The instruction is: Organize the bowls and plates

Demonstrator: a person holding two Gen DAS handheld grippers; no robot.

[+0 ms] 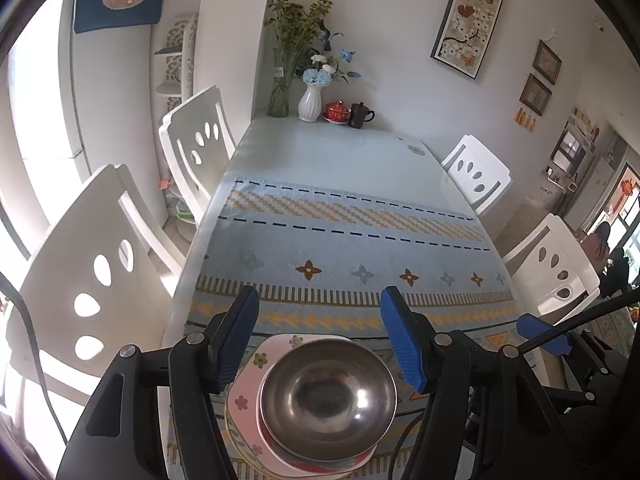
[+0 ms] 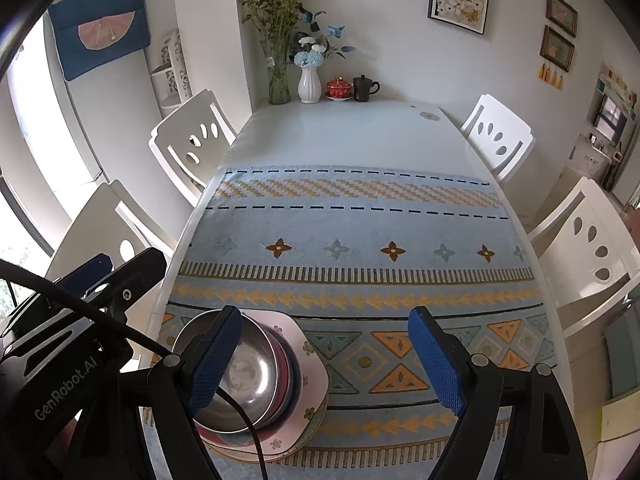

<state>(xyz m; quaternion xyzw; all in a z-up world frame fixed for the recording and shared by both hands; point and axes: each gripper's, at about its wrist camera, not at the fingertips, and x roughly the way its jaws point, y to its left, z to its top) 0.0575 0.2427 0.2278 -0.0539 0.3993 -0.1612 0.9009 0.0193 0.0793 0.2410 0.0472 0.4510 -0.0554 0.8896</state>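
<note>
A steel bowl (image 1: 328,400) sits on top of a stack of bowls and plates: a pink flowered plate (image 1: 248,376) with a larger plate under it, at the near end of the table. My left gripper (image 1: 320,336) is open above the stack, its blue fingers to either side of the bowl and not touching it. In the right wrist view the same steel bowl (image 2: 248,376) rests in a pink bowl (image 2: 286,376) on the flowered plate (image 2: 308,372). My right gripper (image 2: 326,360) is open and empty, just right of the stack.
A patterned blue cloth (image 2: 360,240) covers the near part of the white table (image 2: 340,132). Vases of flowers (image 2: 309,80), a red cup (image 2: 339,89) and a dark mug (image 2: 363,88) stand at the far end. White chairs (image 2: 192,140) line both sides.
</note>
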